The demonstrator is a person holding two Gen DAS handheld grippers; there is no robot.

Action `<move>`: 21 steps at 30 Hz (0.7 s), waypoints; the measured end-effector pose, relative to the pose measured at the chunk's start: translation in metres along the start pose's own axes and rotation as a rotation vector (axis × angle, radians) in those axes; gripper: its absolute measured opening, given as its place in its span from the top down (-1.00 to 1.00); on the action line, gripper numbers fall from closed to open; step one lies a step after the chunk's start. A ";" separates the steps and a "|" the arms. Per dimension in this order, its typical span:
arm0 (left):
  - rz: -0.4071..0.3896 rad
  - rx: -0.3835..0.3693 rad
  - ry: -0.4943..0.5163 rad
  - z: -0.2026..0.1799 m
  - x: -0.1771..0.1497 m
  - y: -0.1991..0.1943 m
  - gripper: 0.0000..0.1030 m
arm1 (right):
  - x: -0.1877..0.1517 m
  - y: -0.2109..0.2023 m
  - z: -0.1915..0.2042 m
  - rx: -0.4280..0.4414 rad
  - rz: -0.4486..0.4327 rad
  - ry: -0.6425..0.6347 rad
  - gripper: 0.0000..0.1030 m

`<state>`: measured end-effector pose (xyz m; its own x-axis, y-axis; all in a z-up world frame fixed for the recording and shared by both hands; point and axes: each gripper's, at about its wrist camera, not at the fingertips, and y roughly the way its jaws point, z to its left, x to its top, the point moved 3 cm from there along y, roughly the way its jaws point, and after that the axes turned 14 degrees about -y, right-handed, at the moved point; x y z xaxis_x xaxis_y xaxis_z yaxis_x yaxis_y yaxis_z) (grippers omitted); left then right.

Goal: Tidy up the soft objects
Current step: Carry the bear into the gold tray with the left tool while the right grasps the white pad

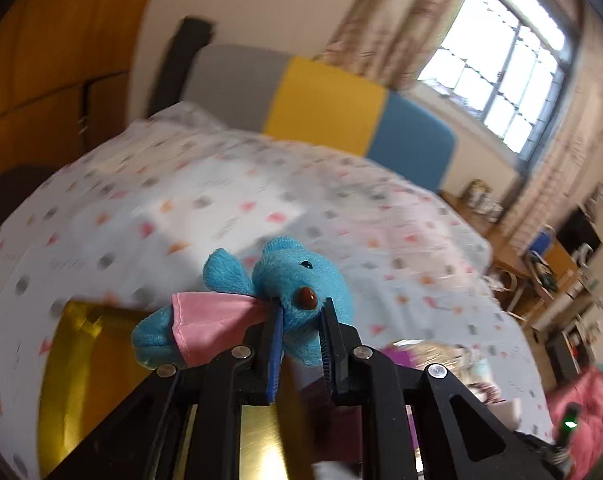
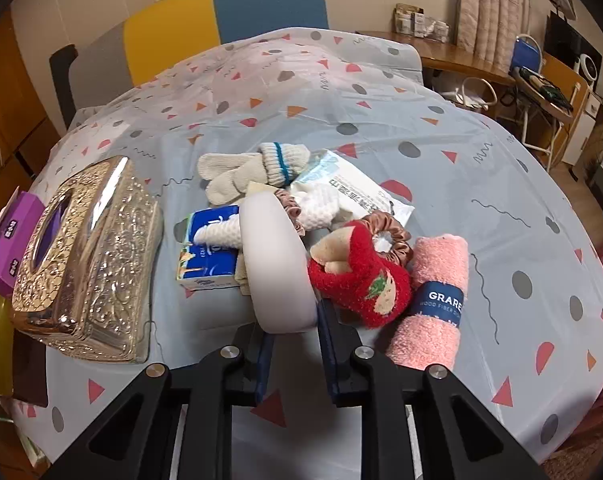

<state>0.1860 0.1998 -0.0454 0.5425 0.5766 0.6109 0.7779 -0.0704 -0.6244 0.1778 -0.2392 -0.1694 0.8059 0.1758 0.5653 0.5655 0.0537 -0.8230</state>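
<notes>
My left gripper (image 1: 301, 312) is shut on a blue plush toy (image 1: 297, 280) with a pink cloth (image 1: 213, 320), held in the air above a gold box (image 1: 81, 360). My right gripper (image 2: 293, 320) is shut on the near end of a white curved pad (image 2: 273, 256) that lies on the pile. The pile holds a red plush (image 2: 361, 280), a rolled pink towel (image 2: 433, 300), knit gloves (image 2: 253, 172), a white knit cloth (image 2: 317, 208), a brown scrunchie (image 2: 389, 232), a wipes pack (image 2: 349, 188) and a blue tissue pack (image 2: 209, 256).
An ornate gold tissue box (image 2: 85, 264) stands at the left with a purple box (image 2: 9, 240) beside it. The patterned tablecloth (image 2: 421, 128) covers the table. A chair (image 2: 221, 20) stands behind; a desk and shelves (image 2: 541, 80) are at the right.
</notes>
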 end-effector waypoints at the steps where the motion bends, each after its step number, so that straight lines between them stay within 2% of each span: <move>1: 0.007 0.025 -0.016 0.014 -0.004 0.002 0.67 | 0.000 -0.001 0.001 0.008 -0.003 -0.003 0.61; 7: 0.084 0.121 -0.089 0.071 -0.032 0.027 0.66 | 0.001 -0.005 0.009 0.054 -0.025 -0.019 0.61; 13: 0.139 0.141 -0.129 0.082 -0.048 0.049 0.55 | -0.001 -0.013 0.012 0.117 -0.062 0.007 0.63; 16: 0.119 0.146 -0.121 0.078 -0.050 0.045 0.21 | -0.004 -0.021 0.014 0.165 -0.078 0.035 0.64; 18: 0.085 0.150 -0.105 0.076 -0.050 0.036 -0.10 | -0.005 -0.027 0.016 0.172 -0.084 0.040 0.64; 21: 0.060 0.141 -0.081 0.073 -0.053 0.022 -0.15 | -0.001 -0.036 0.019 0.178 -0.094 0.038 0.64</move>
<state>0.1515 0.2265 -0.1274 0.5551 0.6388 0.5327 0.6893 0.0051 -0.7244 0.1528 -0.2228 -0.1413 0.7589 0.1243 0.6393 0.6016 0.2420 -0.7612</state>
